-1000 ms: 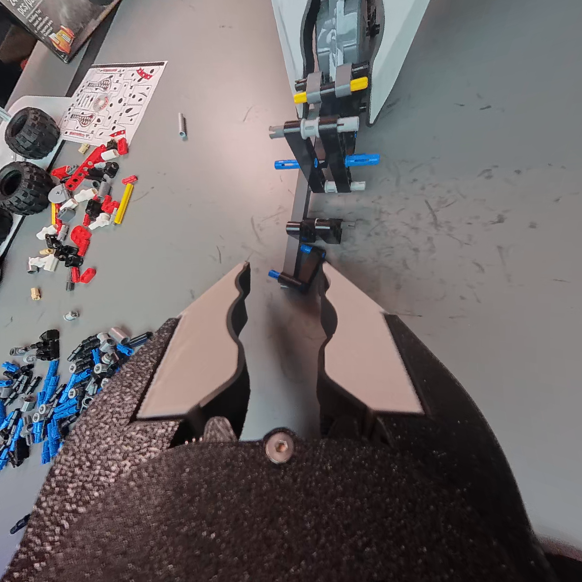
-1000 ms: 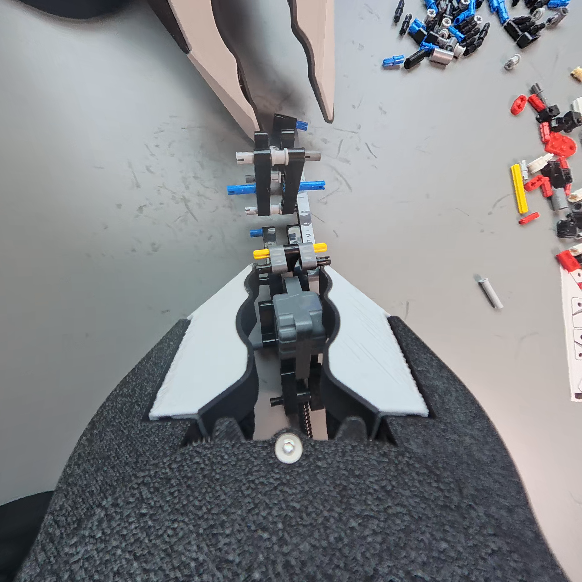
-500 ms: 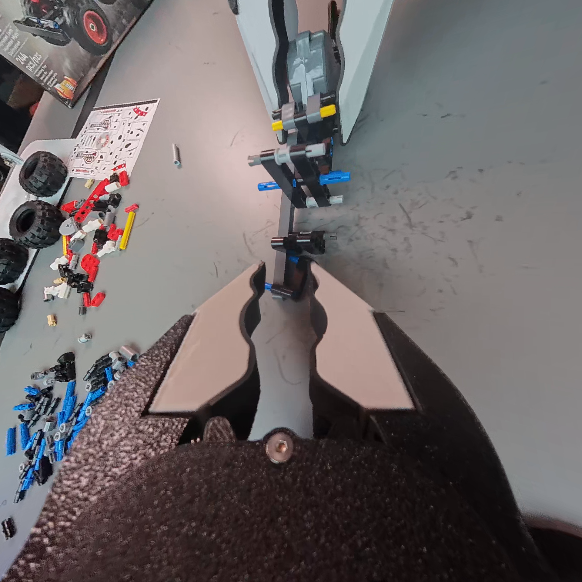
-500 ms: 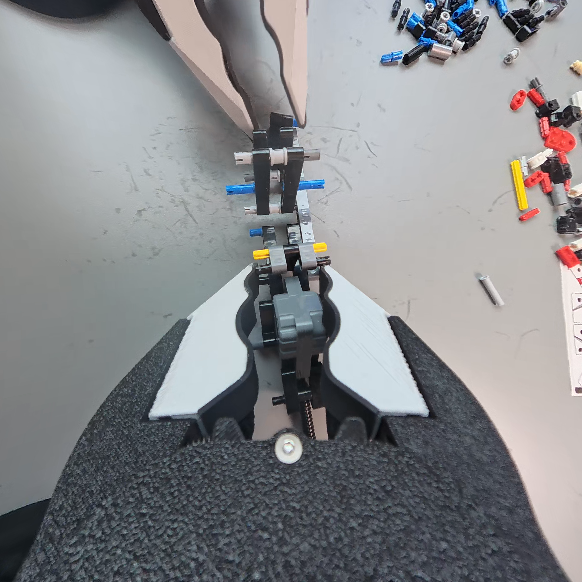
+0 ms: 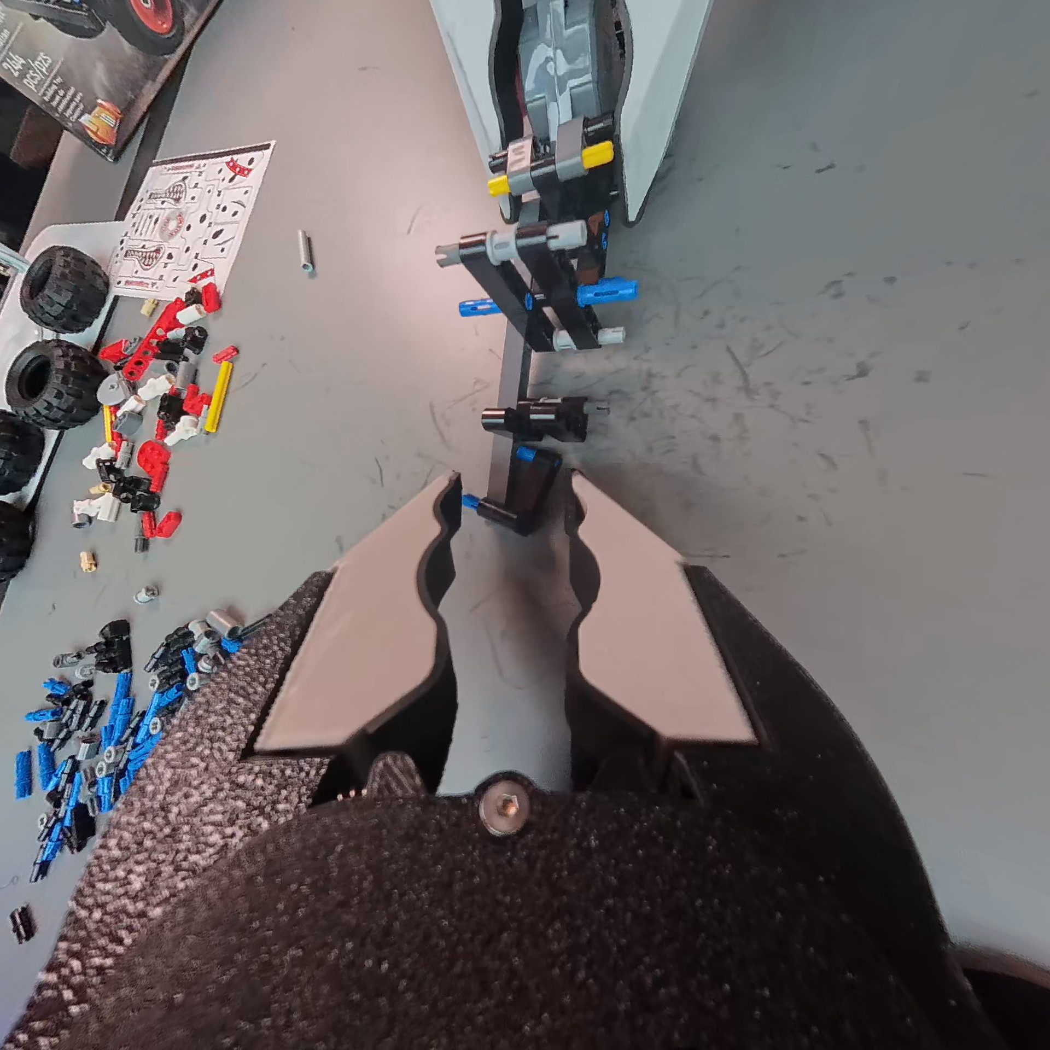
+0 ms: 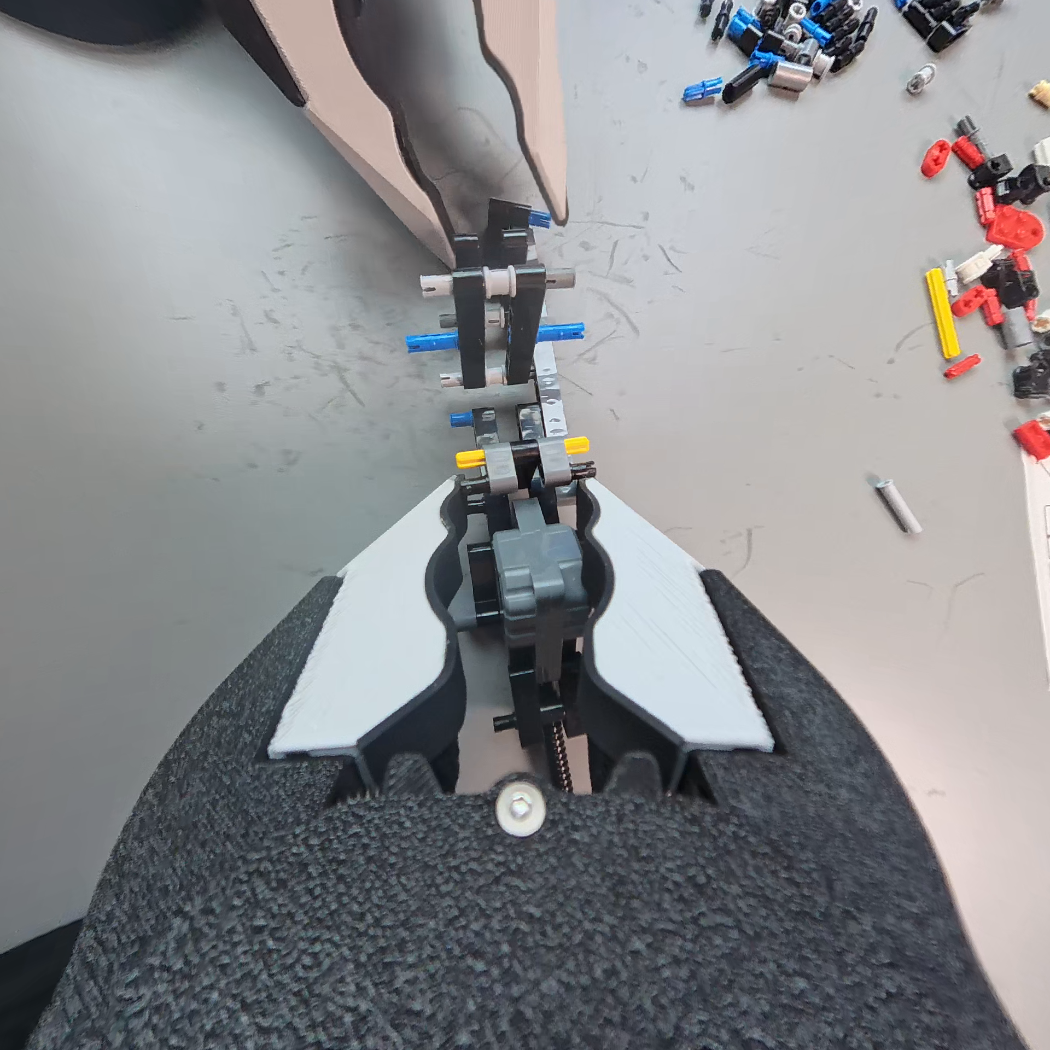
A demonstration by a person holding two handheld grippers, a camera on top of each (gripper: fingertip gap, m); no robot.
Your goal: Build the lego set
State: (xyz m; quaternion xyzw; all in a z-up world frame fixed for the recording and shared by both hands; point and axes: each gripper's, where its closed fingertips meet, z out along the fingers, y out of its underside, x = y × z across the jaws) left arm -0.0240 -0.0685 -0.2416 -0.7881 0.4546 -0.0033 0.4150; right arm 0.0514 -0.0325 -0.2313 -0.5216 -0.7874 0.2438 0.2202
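A long black lego assembly (image 6: 500, 324) with blue, grey and yellow pins stretches between my two grippers above the grey table (image 6: 199, 398). My right gripper (image 6: 520, 483) is shut on its dark grey block end (image 6: 534, 574). My left gripper (image 5: 514, 491) is open, its fingertips flanking the far end, a bent black piece (image 5: 525, 488) with a blue pin (image 5: 470, 501). In the right wrist view the left gripper (image 6: 505, 236) comes in from the top, one tip touching a black beam, the other by the blue pin. The right gripper (image 5: 568, 199) shows at the top of the left wrist view.
Left of the assembly lie loose red, black and white parts (image 5: 159, 398), a pile of blue and black pins (image 5: 85, 738), black tyres (image 5: 62, 290), a sticker sheet (image 5: 193, 216), the set's box (image 5: 85, 57) and a small grey tube (image 5: 305, 253). The same tube (image 6: 898, 505) shows at right. My right fingertips sit around 9 cm from my left ones.
My left gripper's jaws narrowed around the assembly's far end half a second ago and now stand wider again. My right gripper keeps its hold and has hardly moved.
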